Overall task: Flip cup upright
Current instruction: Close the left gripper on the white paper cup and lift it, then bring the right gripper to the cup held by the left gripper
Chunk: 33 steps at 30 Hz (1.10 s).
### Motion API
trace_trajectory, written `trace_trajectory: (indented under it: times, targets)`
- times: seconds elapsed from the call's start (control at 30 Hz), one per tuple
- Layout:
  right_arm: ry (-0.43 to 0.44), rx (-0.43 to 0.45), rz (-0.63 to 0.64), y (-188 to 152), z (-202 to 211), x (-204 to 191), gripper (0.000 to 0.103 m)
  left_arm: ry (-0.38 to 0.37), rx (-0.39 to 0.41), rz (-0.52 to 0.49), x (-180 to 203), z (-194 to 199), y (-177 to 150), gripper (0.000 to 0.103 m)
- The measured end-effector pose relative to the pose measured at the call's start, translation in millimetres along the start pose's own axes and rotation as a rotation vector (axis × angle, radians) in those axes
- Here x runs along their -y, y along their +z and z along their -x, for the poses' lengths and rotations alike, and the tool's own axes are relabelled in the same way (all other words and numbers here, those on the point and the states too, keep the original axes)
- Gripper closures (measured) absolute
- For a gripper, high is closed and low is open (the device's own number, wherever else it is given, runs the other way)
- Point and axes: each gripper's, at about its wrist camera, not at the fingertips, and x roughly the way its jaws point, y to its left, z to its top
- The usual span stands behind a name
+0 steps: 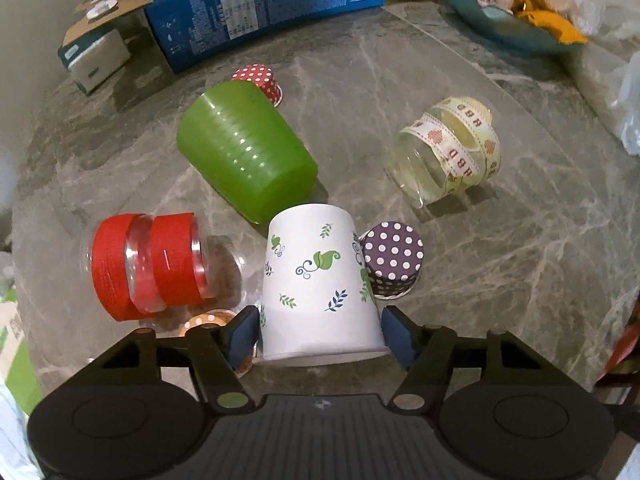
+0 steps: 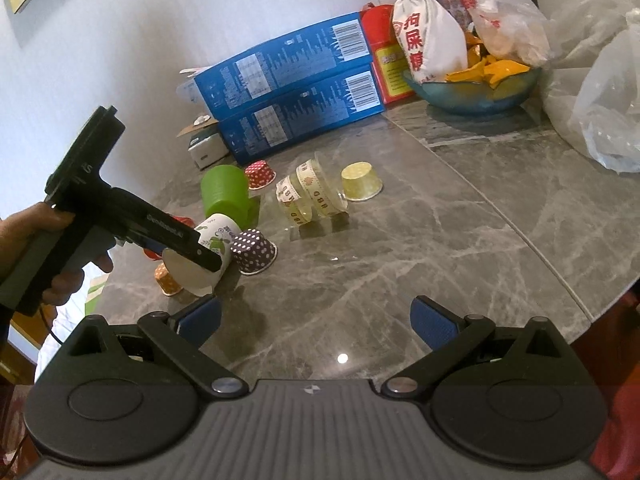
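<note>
Left gripper (image 1: 320,338) has its blue pads on either side of the white paper cup (image 1: 318,280) near the rim. Pads look to be touching the cup wall, so I judge it pinched, lightly. In the right wrist view the cup (image 2: 208,248) is tilted, rim end toward the near side and apparently lifted off the table, closed bottom pointing away and slightly down. Gripping close to the rim probably leaves the wrist room to roll the cup over and set the bottom down.

Right gripper (image 2: 316,320) hangs spread wide over bare table at the near edge, holding nothing. Likely parked out of the way.

Crowding around the cup:
- purple dotted baking cup (image 1: 394,258) just right of it, mouth down, touching or nearly so
- green plastic cup (image 1: 244,152) on its side just beyond
- clear cup with red tape (image 1: 148,264) on its side to the left
- clear cup wrapped in ribbon (image 1: 448,156) on its side, far right, well apart
- red dotted baking cup (image 1: 258,80) behind the green one

Little free space to set the cup down; the open patch lies to the right.

Surface: grey marble-pattern table (image 2: 440,248), glossy, with a seam running across it. Far side holds stacked blue boxes (image 2: 292,80), a blue bowl (image 2: 472,96) of snacks, plastic bags. Plain pale wall behind.
</note>
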Motion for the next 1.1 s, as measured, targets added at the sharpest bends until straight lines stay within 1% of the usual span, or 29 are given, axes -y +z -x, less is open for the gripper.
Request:
trace_trajectory:
  times: [0.17,0.27,0.37,0.47,0.53,0.6,0.67,0.77,0.97,1.03,1.1]
  targets:
    - [-0.006,0.0,-0.014,-3.8,5.2,4.7,0.001,0.003,0.022,-0.034,5.9,6.5,-4.5,0.035]
    - [-0.005,0.004,-0.021,-5.4,8.5,4.8,0.001,-0.028,0.051,-0.088,9.4,16.7,-14.9,0.035]
    - [-0.009,0.004,-0.019,-6.3,10.2,3.0,0.001,-0.045,0.097,-0.199,14.5,32.3,-32.4,0.035]
    - [-0.012,0.006,-0.013,-9.1,12.2,0.5,0.001,-0.048,0.115,-0.357,17.8,43.1,-53.1,0.035]
    - [-0.01,0.006,0.003,-12.1,12.8,-2.7,0.001,-0.044,0.112,-0.497,22.6,46.8,-67.2,0.035]
    - [-0.001,0.002,0.033,-16.1,13.2,-7.7,0.001,-0.027,0.096,-0.63,25.8,48.3,-83.4,0.035]
    - [0.004,-0.011,0.059,-20.1,13.6,-13.2,0.001,0.001,0.07,-0.719,26.3,46.4,-95.5,0.035]
    - [0.006,-0.028,0.077,-26.5,16.4,-19.7,0.001,0.011,0.05,-0.873,32.0,47.0,-113.0,0.035]
    - [-0.018,-0.055,0.129,-42.5,25.4,-37.4,0.001,-0.025,0.054,-1.205,52.0,61.1,-137.7,0.036]
    - [-0.015,-0.074,0.172,-49.3,27.3,-46.4,0.001,-0.051,0.053,-1.302,57.3,61.8,-143.4,0.036]
    - [-0.011,-0.107,0.243,-56.7,27.9,-58.6,0.001,-0.07,0.038,-1.397,60.7,58.7,-148.0,0.036]
